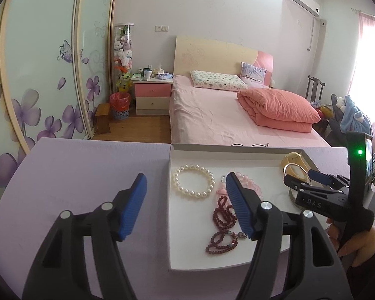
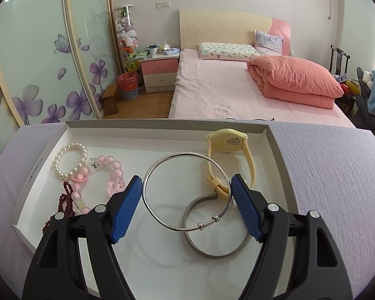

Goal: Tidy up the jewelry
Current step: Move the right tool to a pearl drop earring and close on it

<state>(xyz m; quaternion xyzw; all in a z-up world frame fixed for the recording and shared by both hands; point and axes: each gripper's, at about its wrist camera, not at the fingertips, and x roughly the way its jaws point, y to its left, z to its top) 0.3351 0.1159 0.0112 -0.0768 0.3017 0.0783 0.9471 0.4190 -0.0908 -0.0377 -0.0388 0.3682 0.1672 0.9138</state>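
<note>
A shallow white tray (image 1: 185, 257) (image 2: 162, 132) lies on the lilac table. In it are a pearl bracelet (image 1: 194, 181) (image 2: 70, 161), a pink bead bracelet (image 2: 112, 168) (image 1: 248, 183), a dark red bead string (image 1: 221, 227) (image 2: 66, 198), a thin silver bangle (image 2: 185, 191), a grey open bangle (image 2: 216, 227) and a cream watch (image 2: 228, 141) (image 1: 293, 161). My right gripper (image 2: 186, 207) is open and empty, its jaws on either side of the thin bangle. My left gripper (image 1: 186, 206) is open and empty over the tray's left edge.
The lilac table (image 1: 87, 175) (image 2: 337, 187) extends left and right of the tray. The right gripper's body (image 1: 337, 195) and the hand holding it show in the left wrist view. A pink bed (image 2: 237, 92) stands beyond the table.
</note>
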